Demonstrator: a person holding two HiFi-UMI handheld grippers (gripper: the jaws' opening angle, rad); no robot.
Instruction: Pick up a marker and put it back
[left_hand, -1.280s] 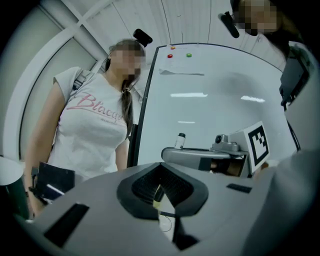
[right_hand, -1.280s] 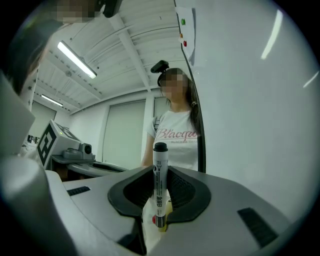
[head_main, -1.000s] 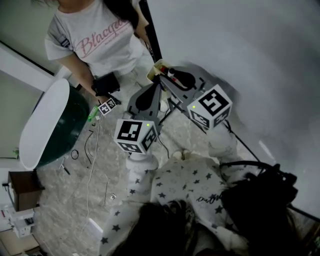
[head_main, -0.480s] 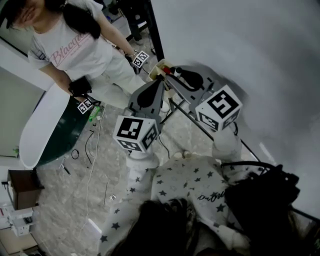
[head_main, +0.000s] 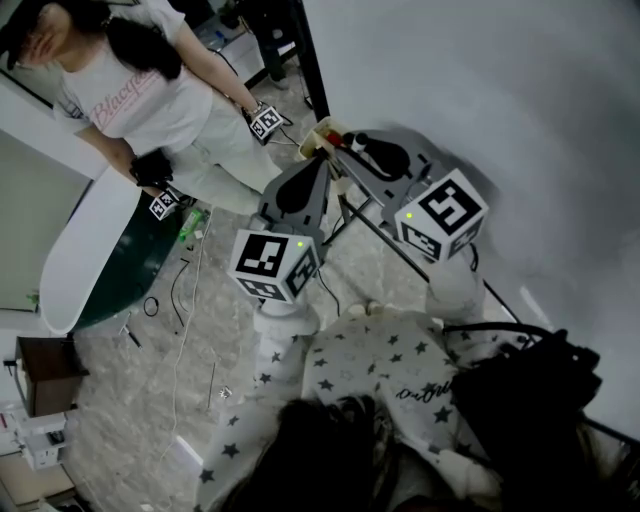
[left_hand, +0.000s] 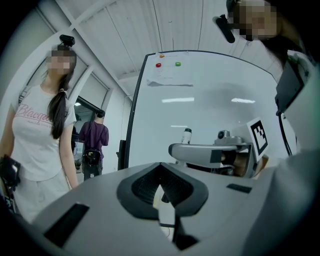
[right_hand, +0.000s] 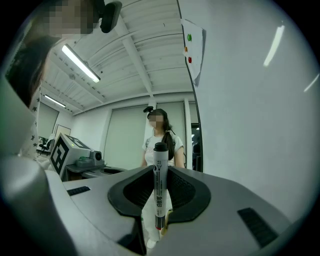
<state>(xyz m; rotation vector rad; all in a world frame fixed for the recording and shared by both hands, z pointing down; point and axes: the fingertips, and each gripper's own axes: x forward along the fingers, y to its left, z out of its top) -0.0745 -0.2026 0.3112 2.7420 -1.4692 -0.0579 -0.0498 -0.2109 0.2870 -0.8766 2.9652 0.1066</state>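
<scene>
The person wearing the star-patterned sleeves (head_main: 375, 362) holds both tools raised in front of the body, with the jaws pointing away and up toward the lower edge of the whiteboard (head_main: 480, 90). The left gripper (head_main: 320, 160) is a little lower and nearer to the body; its jaws are pressed together and nothing is between them. The right gripper (head_main: 340, 145) reaches further and its tip is very near the board. Its jaws are closed on the marker (right_hand: 159, 170) and hold it at the middle of the body. The marker stands across the jaws: in the right gripper view its long axis is upright, the black cap is at the top and a small red part shows at the bottom end. Just beside the right tip there is a pale tan object, but I cannot tell what it is. On the upper part of the board a sheet of paper (left_hand: 170, 75) hangs under a red and a green magnet. Another person in a white T-shirt (head_main: 150, 95) stands behind the grippers, near the black post (head_main: 305, 55) of the board, on the marbled floor (head_main: 140, 380) where thin cables lie.
</scene>
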